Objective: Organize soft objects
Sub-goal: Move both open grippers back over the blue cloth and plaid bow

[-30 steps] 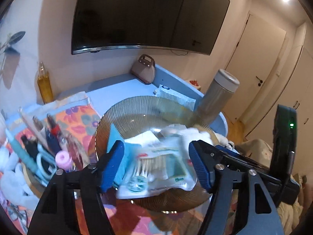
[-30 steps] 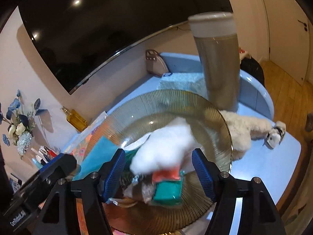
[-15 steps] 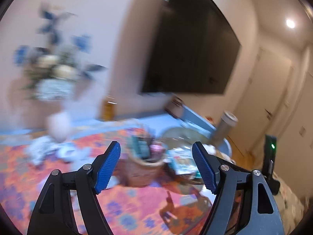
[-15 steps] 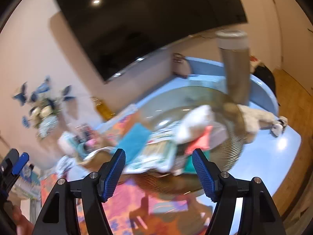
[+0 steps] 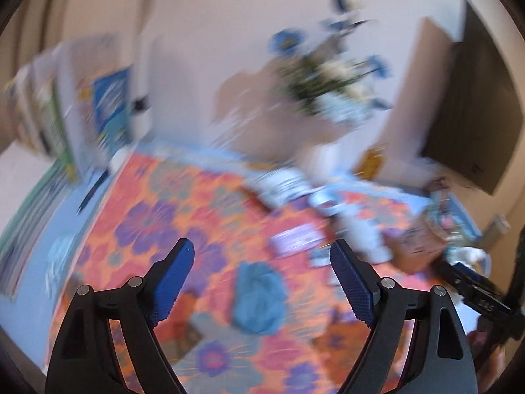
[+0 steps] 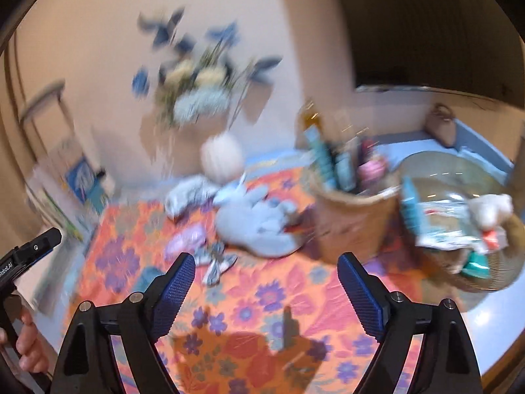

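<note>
Both views are blurred by motion. A crumpled blue soft cloth [image 5: 259, 298] lies on the orange floral cloth [image 5: 183, 203], just beyond my left gripper [image 5: 261, 249], whose jaws are opening with nothing between them. A grey-blue plush toy [image 6: 259, 226] lies ahead of my right gripper [image 6: 265, 259], whose jaws are also opening and hold nothing. Near it are a small patterned bow [image 6: 216, 262], a pink soft item [image 6: 185, 239] and a pale soft bundle [image 6: 187, 197]. A white plush [image 6: 492, 208] rests among packets on the glass plate [image 6: 459, 167].
A wicker basket [image 6: 354, 223] of bottles stands between the plush toy and the plate. A white vase of flowers [image 6: 220, 157] stands by the wall. Books [image 5: 65, 108] and a pen [image 5: 92, 193] are at the far left, and a dark screen [image 5: 472, 105] hangs at the right. A hand [image 6: 26, 344] holds the left gripper.
Both grippers have swung left, away from the glass plate and over the floral cloth. Their jaws stand wider. The packet and white plush once between the jaws lie on the plate.
</note>
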`<state>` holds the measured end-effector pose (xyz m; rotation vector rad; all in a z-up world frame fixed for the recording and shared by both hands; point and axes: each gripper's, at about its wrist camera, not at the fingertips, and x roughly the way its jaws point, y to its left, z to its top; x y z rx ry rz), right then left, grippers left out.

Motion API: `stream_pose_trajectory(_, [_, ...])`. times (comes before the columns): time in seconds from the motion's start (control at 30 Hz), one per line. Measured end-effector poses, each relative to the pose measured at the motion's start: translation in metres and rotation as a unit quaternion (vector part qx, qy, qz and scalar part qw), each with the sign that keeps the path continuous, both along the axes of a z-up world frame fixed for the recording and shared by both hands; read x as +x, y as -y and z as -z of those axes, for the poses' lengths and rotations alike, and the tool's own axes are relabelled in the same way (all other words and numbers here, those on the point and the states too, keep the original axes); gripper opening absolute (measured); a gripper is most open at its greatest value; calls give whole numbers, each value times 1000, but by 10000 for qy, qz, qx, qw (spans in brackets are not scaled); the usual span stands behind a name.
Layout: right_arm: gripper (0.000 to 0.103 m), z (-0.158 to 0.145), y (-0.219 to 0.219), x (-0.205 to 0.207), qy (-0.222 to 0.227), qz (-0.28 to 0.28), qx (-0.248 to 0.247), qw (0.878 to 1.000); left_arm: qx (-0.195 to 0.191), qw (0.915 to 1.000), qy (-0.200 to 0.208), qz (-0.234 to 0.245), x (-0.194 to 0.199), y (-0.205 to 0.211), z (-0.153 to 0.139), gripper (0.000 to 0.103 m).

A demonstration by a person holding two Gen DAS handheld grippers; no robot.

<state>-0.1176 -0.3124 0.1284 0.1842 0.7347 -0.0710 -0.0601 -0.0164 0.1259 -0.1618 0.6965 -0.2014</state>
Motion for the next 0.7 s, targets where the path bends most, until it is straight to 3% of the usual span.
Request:
stream_pose_trajectory(0.1, [88,33,-20,21,-333,-221,78,9992,-26,9997,-218,-87,11,-18,41,84])
stream_pose_trajectory(0.27, [88,88,-37,43,-722,-362,197,9965,-297,9983,-427,248,25,-19,86,84])
stream_pose_trajectory(0.43, [88,113,-43,48,-834,-414,186,9955,-261,9981,-389,406,28,-12,101,84])
stream_pose_trajectory(0.7, [90,122,-46,54,-953,-483,28,9943,-206,9964,-670,485,35,-7,114,84])
